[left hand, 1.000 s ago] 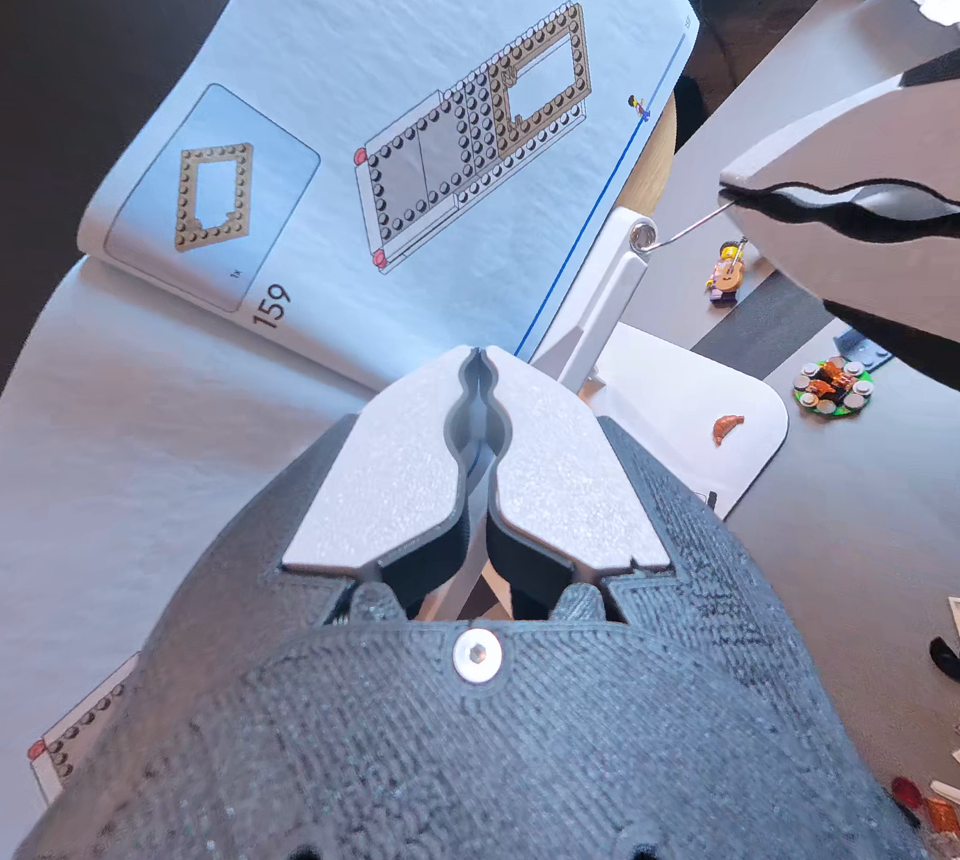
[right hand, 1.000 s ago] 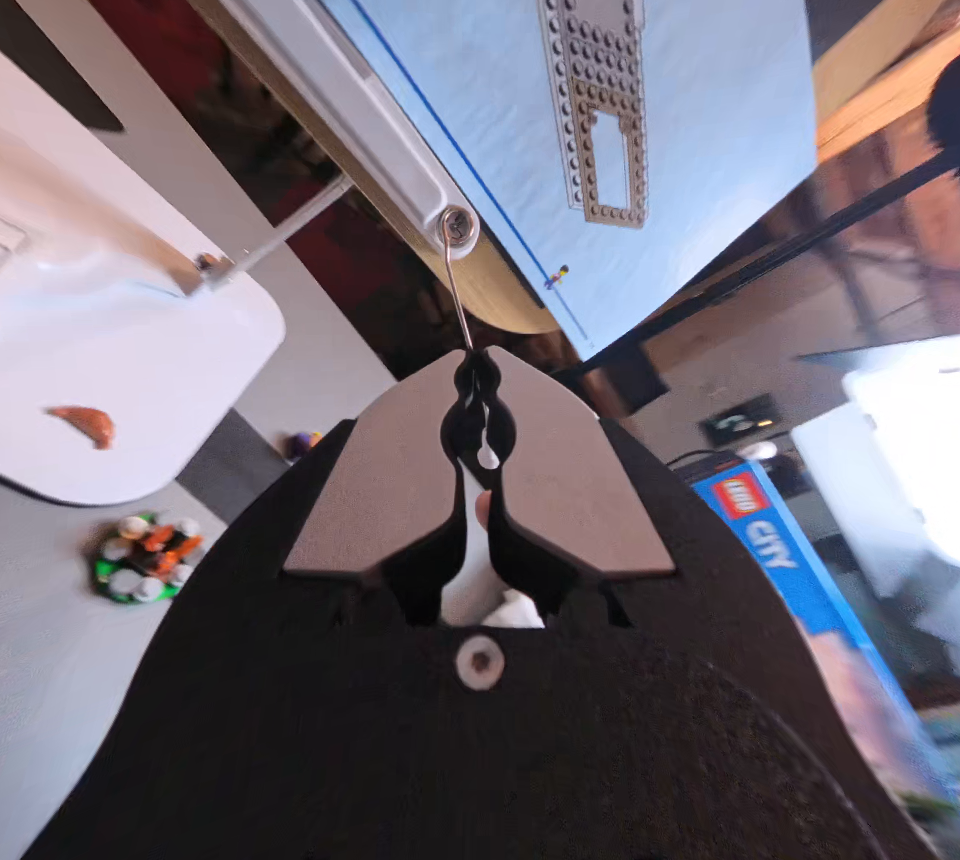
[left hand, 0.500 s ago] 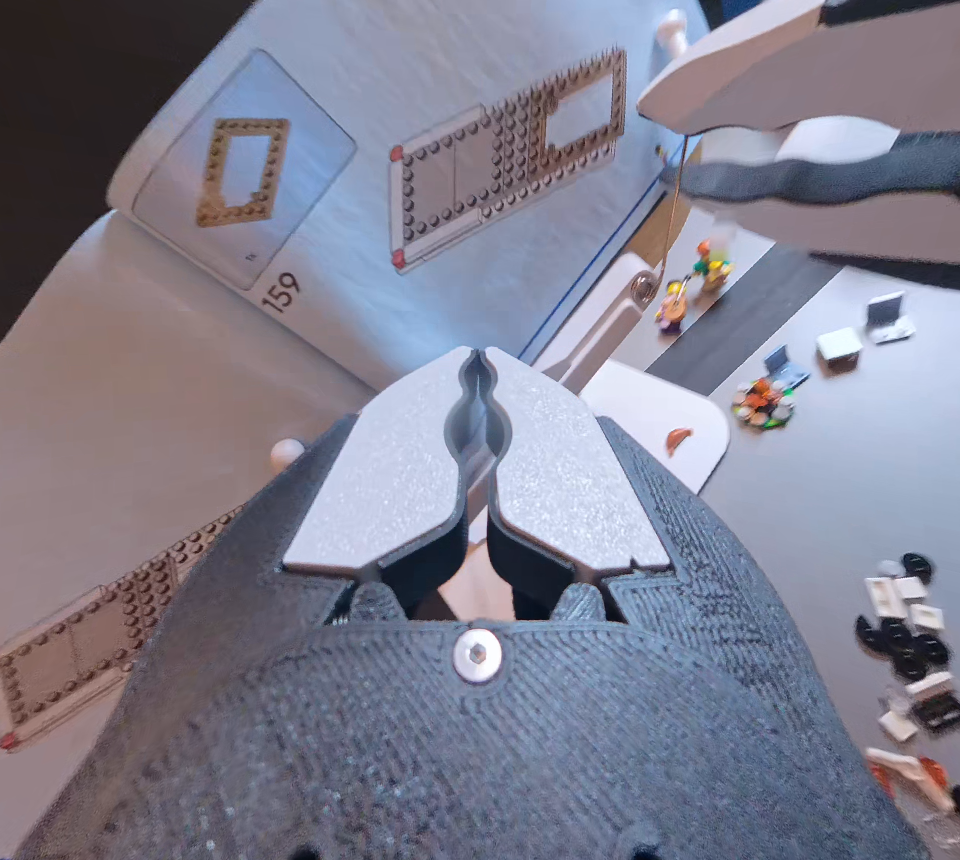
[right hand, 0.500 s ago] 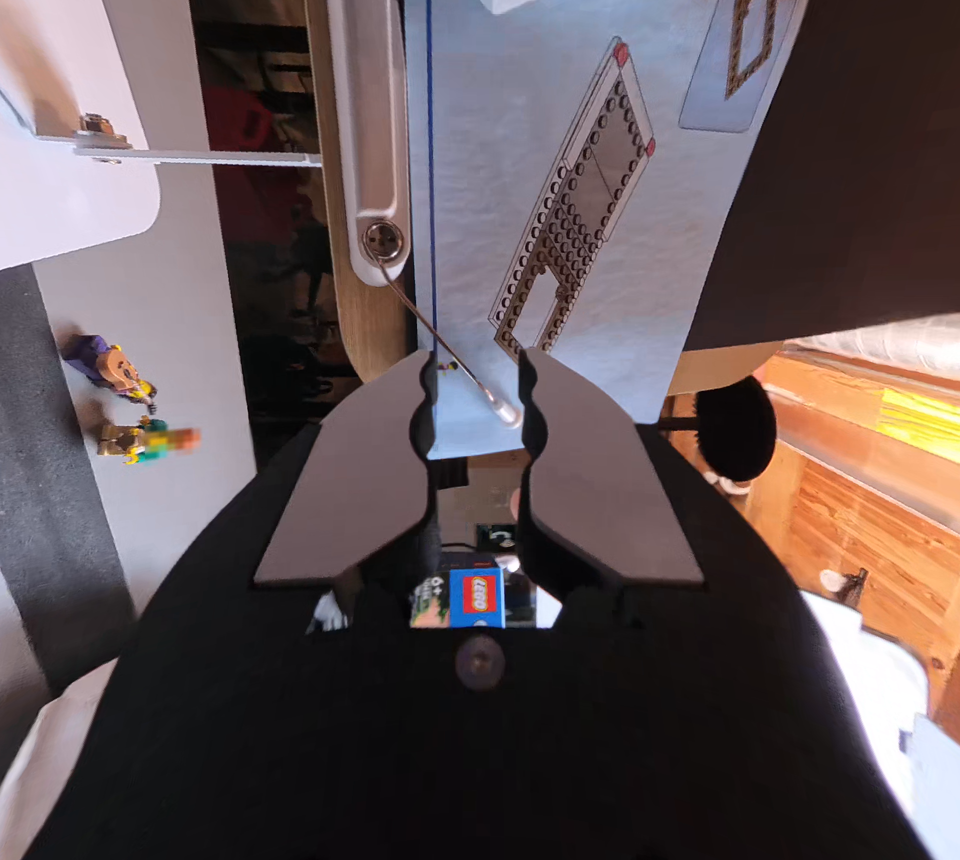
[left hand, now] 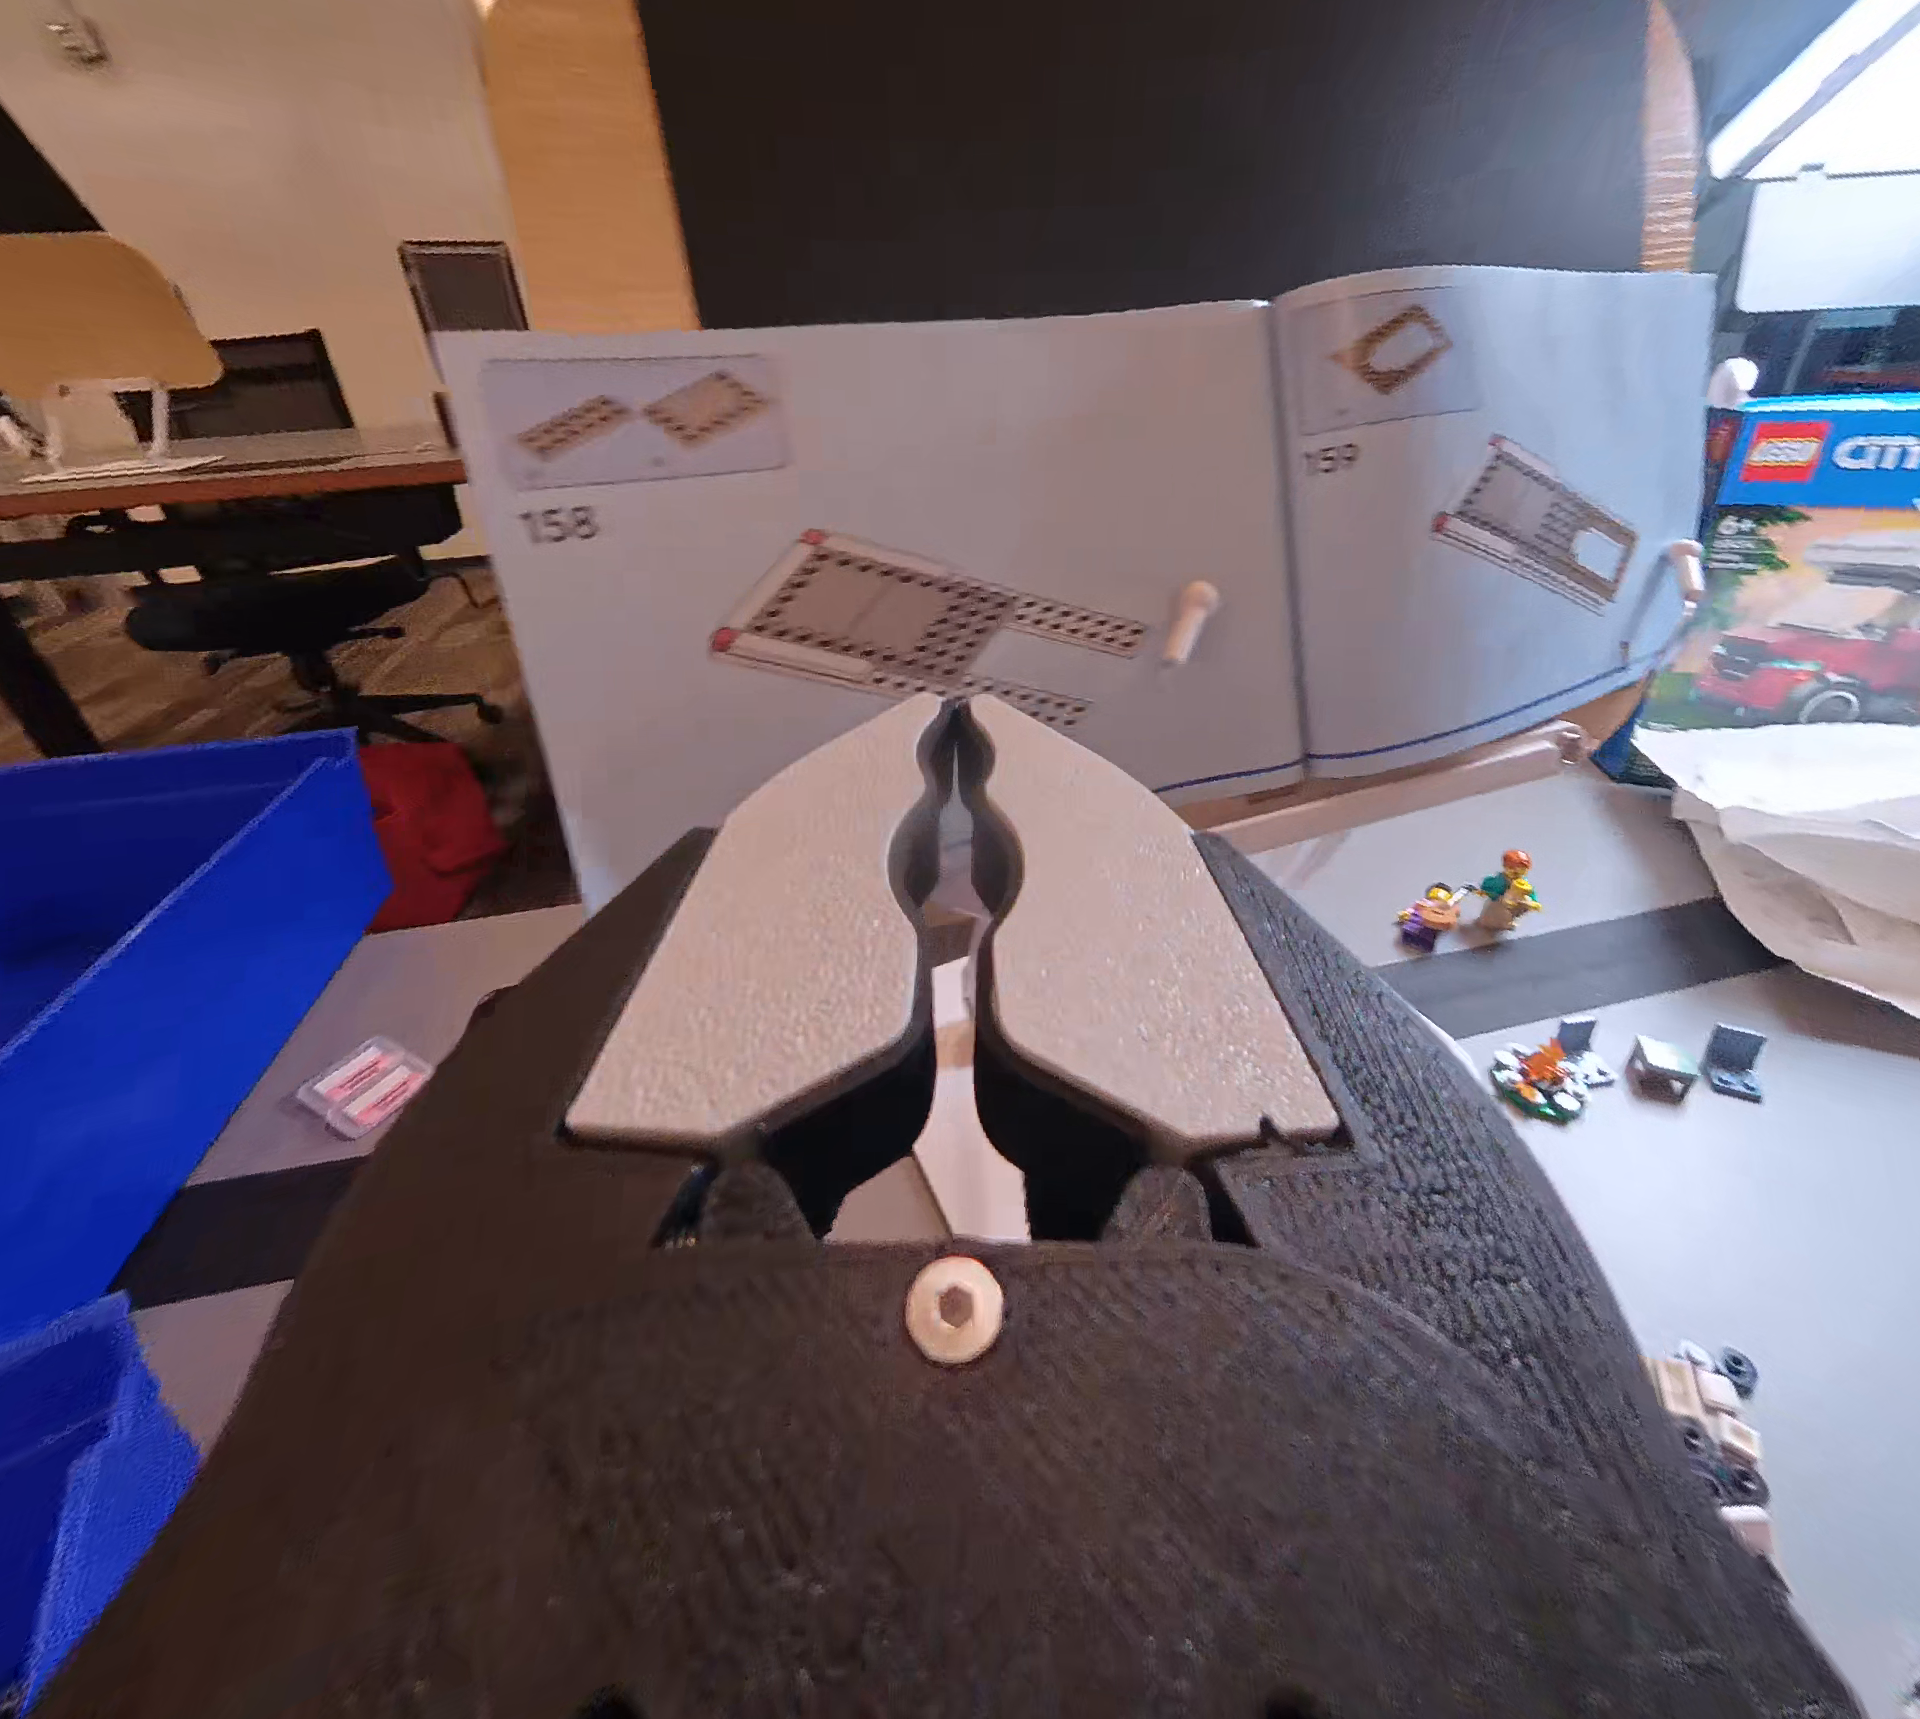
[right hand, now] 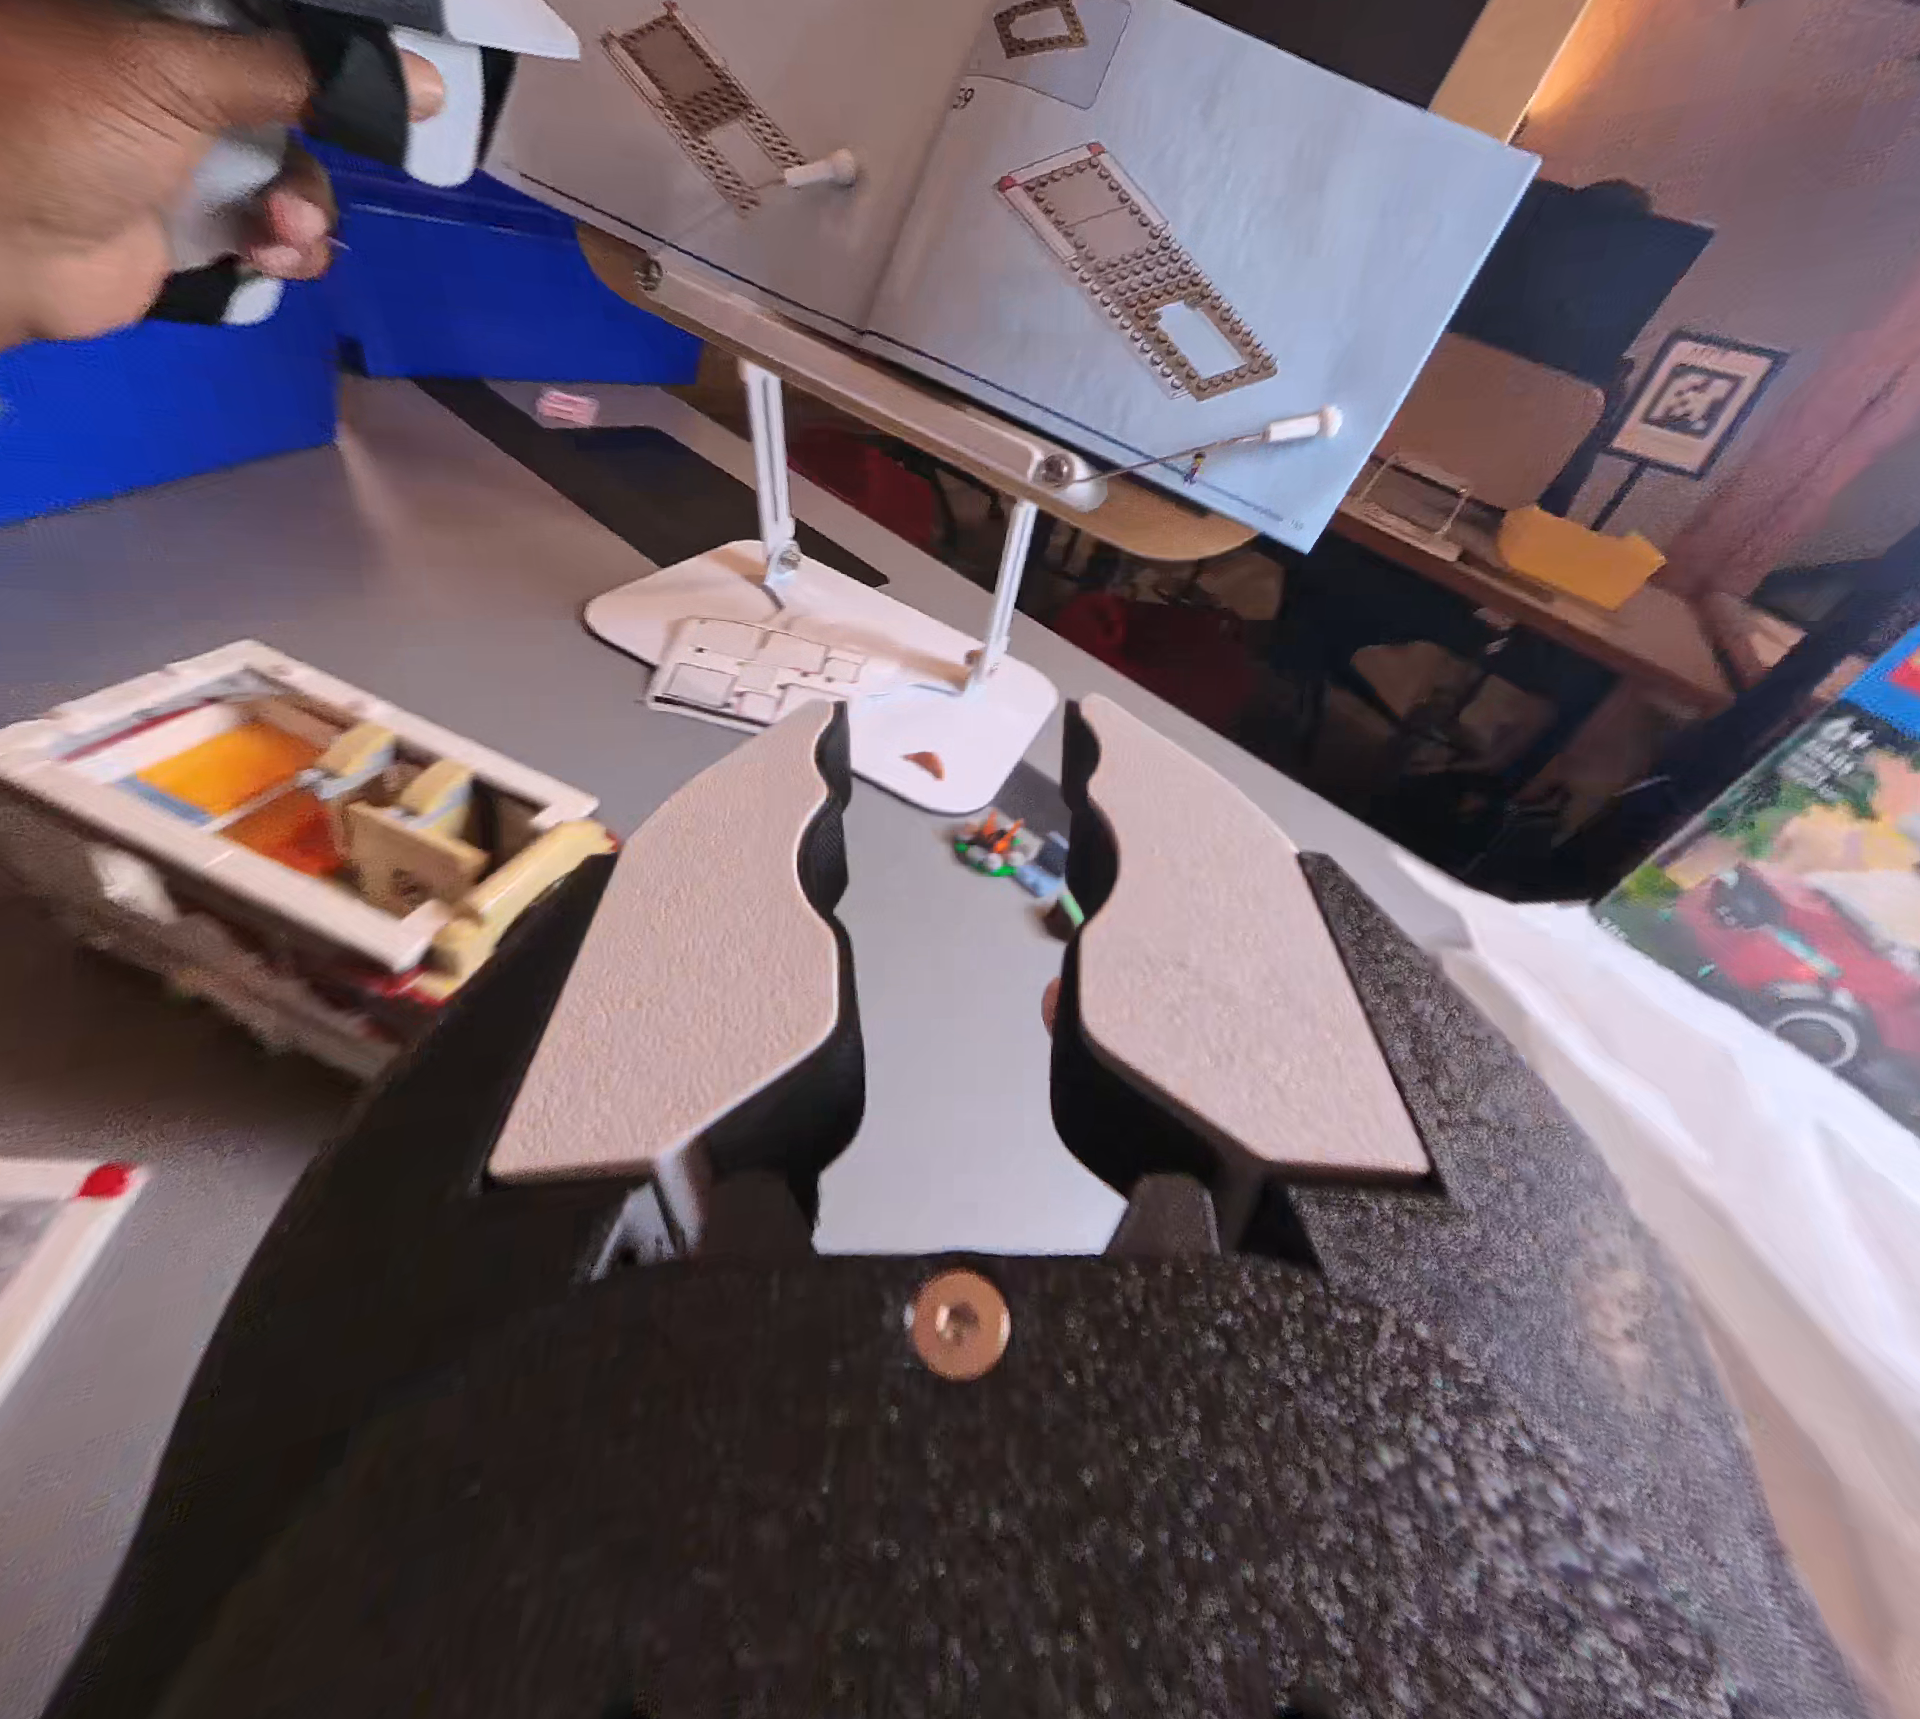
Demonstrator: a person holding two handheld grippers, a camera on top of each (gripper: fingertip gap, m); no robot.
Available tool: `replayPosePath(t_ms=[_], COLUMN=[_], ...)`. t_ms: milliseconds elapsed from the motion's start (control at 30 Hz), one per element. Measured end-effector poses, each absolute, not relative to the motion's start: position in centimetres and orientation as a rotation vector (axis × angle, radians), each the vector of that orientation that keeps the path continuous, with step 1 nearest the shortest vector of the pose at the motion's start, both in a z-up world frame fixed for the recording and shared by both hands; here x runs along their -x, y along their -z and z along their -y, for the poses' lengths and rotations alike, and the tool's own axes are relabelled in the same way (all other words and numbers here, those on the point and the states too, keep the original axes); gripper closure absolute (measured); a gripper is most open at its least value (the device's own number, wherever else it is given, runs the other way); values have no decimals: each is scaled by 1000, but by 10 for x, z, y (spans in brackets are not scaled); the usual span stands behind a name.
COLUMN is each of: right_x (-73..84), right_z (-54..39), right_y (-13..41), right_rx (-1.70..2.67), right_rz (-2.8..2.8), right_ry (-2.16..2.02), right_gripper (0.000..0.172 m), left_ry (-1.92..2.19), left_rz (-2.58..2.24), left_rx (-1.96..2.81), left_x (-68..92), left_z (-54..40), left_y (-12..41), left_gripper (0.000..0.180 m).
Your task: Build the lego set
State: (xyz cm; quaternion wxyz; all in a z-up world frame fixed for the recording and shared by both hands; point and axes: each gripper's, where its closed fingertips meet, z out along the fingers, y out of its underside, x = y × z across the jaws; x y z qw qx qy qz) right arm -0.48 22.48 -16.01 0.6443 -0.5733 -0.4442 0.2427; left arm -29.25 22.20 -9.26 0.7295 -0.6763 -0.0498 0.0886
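Hovering in front of the open instruction booklet, the left gripper has its jaws clenched tip to tip with nothing visible between them, while the right gripper hangs released over the grey table, its fingers standing well apart around bare tabletop. Beyond the right jaws the booklet rests on a white book stand, each page pinned by a thin wire arm. As a judgement, the likeliest trouble is a knock: either gripper swinging close could catch a wire arm or the stand's slim legs, letting a page flip loose or the stand tip (the booklet overhangs its ledge on the right). Just ahead of the right fingertips sit a small green round build and, on the stand's base, a tiny orange piece; a low sweep would scatter them. Left of the right jaws a white-walled brick model stands open at the top, holding orange and tan parts. Left of the left jaws a blue bin shows no contents from this angle; right of them two minifigures stand on the table, near a toy set box.
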Motion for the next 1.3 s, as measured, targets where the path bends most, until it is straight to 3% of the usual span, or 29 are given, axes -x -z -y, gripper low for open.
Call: replayPosePath(t_ms=[400,1300], right_x=[-36,-28], right_z=[-201,-196], right_y=[191,207], right_rx=[1245,1210], right_rz=[876,956], right_ry=[-711,-676], right_gripper=[136,138], left_ry=[-352,-344], left_rz=[233,155], left_rx=[1299,1289], left_x=[351,317], left_z=[-234,-248], left_y=[50,45], left_gripper=[180,180])
